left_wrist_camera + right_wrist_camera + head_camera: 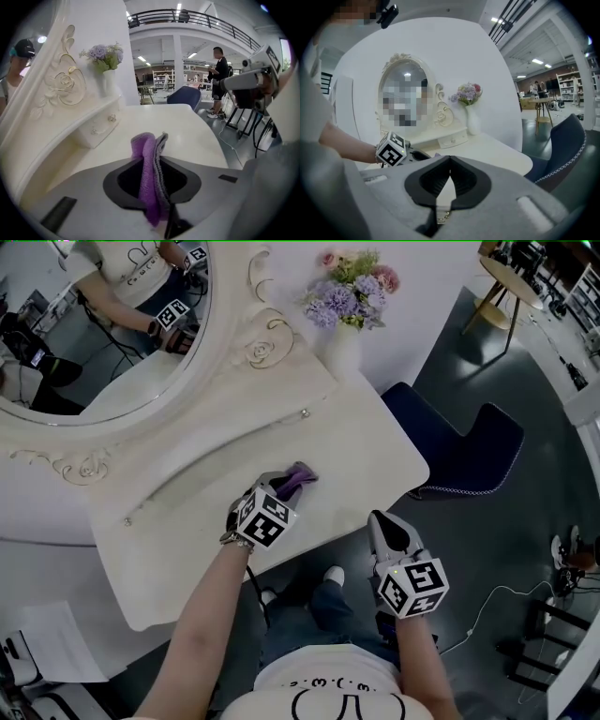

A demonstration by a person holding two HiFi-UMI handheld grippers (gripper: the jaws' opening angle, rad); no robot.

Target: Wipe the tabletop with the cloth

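Note:
A purple and grey cloth (151,173) is pinched between the jaws of my left gripper (279,486), which is shut on it. The cloth (300,477) sticks out past the jaw tips over the front part of the cream dressing tabletop (356,442). In the left gripper view its folded end stands above the tabletop (183,129); contact with the surface cannot be made out. My right gripper (389,532) hangs off the table's front edge, shut, with nothing between its jaws. From the right gripper view the jaws (449,180) meet, and the left gripper's marker cube (392,149) shows at left.
A white vase of purple and pink flowers (349,298) stands at the table's back right. An oval mirror (103,324) with carved frame and a small drawer ledge (225,442) run along the back. A dark blue chair (464,446) stands right of the table.

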